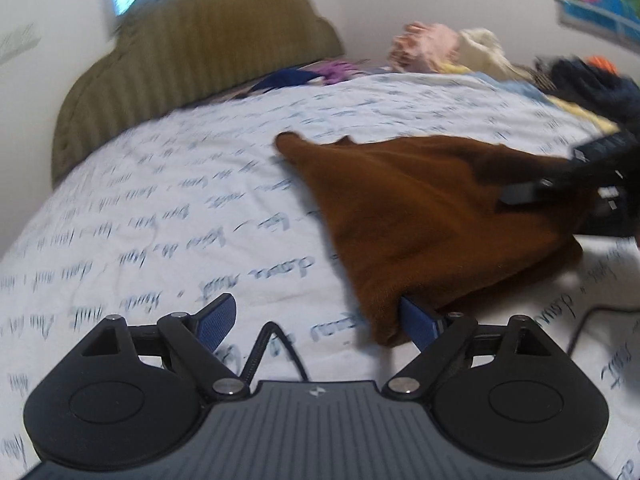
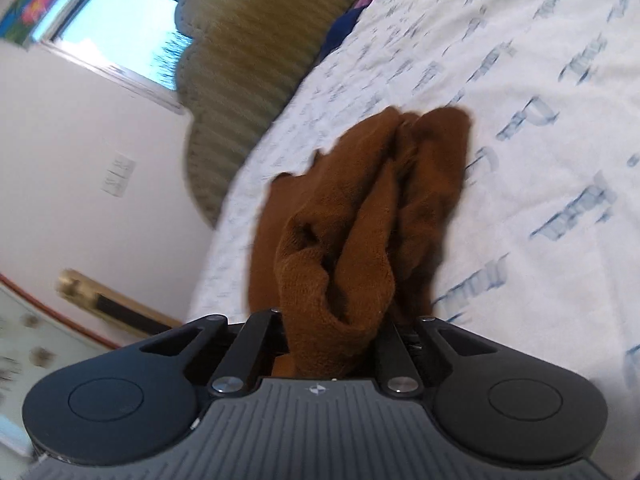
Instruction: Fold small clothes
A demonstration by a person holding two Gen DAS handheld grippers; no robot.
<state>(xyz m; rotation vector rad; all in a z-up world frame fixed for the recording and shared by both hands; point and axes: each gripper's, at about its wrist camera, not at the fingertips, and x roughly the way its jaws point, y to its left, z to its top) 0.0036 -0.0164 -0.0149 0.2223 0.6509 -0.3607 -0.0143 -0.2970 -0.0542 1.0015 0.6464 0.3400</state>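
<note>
A small brown knitted garment (image 1: pixel 432 216) lies partly lifted over the white bed sheet with blue script (image 1: pixel 200 200). My left gripper (image 1: pixel 320 320) is open near its near corner; the cloth drapes over the right blue pad (image 1: pixel 420 322), and the left pad is bare. My right gripper (image 1: pixel 532 194) comes in from the right edge and grips the garment's far side. In the right wrist view the right gripper (image 2: pixel 336 332) is shut on a bunched fold of the brown garment (image 2: pixel 360 220), which hangs forward over the sheet (image 2: pixel 520 140); its fingertips are hidden by the cloth.
An olive ribbed headboard (image 1: pixel 192 52) stands at the bed's far end. Purple and navy clothes (image 1: pixel 304 74) lie by it. A pile of pink, cream and dark clothes (image 1: pixel 480 56) sits at the far right. A black cable (image 1: pixel 592 324) lies on the sheet.
</note>
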